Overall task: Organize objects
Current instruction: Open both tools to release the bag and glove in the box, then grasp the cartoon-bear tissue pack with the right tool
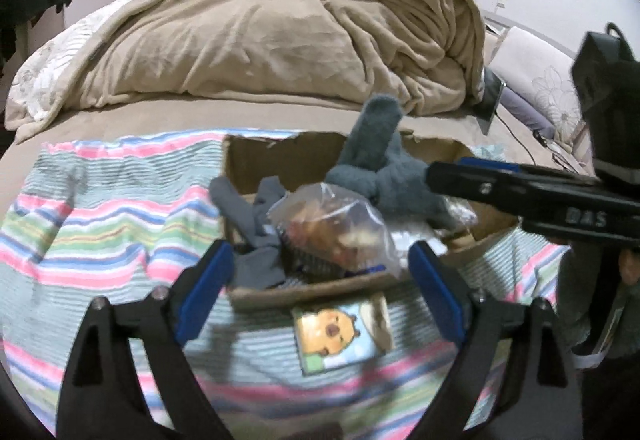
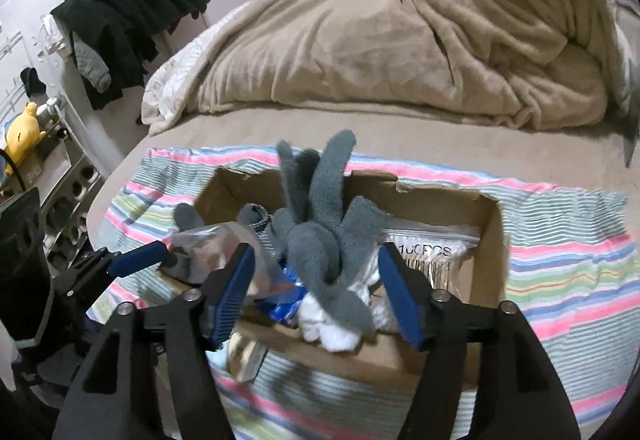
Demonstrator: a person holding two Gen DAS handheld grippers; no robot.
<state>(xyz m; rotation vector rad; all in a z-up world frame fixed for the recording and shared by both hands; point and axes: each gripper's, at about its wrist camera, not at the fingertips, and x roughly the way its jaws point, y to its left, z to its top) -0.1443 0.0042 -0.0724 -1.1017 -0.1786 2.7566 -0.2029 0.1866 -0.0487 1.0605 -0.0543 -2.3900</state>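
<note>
An open cardboard box (image 1: 276, 159) (image 2: 486, 236) sits on a striped towel (image 1: 100, 224) (image 2: 568, 252) on the bed. In it lie a grey fleece bundle (image 1: 380, 163) (image 2: 320, 224), a clear bag of snacks (image 1: 336, 228) (image 2: 224, 244), grey socks (image 1: 256, 224), white cloth (image 2: 332, 324) and a zip bag of cotton swabs (image 2: 432, 252). My left gripper (image 1: 320, 296) is open in front of the box, around the snack bag. My right gripper (image 2: 318, 294) is open, its jaws on either side of the grey bundle. The right gripper also shows in the left wrist view (image 1: 472, 179).
A cartoon card (image 1: 336, 332) lies on the towel before the box. A crumpled beige blanket (image 1: 280, 23) (image 2: 420, 31) fills the far bed. Dark clothes (image 2: 128, 7) hang at the left wall above a shelf with a yellow plush (image 2: 22, 131). A pillow (image 1: 536, 79) lies right.
</note>
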